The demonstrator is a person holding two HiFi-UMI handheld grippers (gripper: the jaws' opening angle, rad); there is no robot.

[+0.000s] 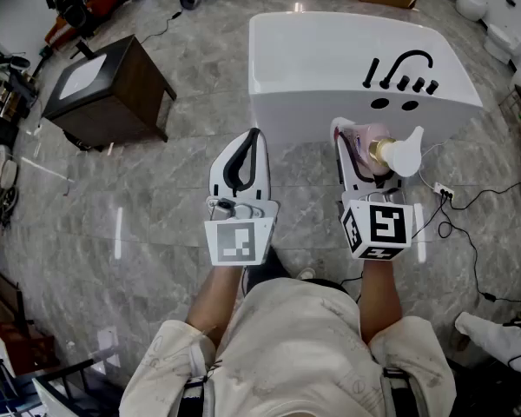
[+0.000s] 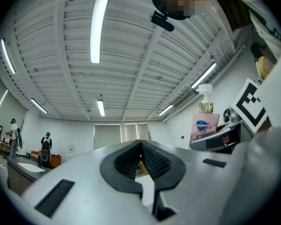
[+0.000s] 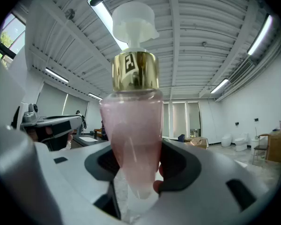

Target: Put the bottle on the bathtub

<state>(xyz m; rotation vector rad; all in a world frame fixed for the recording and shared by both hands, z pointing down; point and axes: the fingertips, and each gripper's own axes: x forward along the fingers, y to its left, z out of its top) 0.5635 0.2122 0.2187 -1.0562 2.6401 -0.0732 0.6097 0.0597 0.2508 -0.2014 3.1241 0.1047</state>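
right tongs (image 3: 138, 165) pinching pink bottle (image 3: 131, 121) | left tongs (image 2: 141, 161) pressed together | bathtub (image 1: 330, 50) ahead

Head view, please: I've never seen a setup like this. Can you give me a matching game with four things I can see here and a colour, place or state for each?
Things:
1. bottle
2. bathtub
3. left gripper
4. cabinet

Descriptions:
A. dark brown, on the floor off to the left
B. jaws together, nothing between them
C. pink with a white pump, clamped in the right gripper
D. white, straight ahead, with black taps on its rim

Pairs: 1-C, 2-D, 3-B, 4-A
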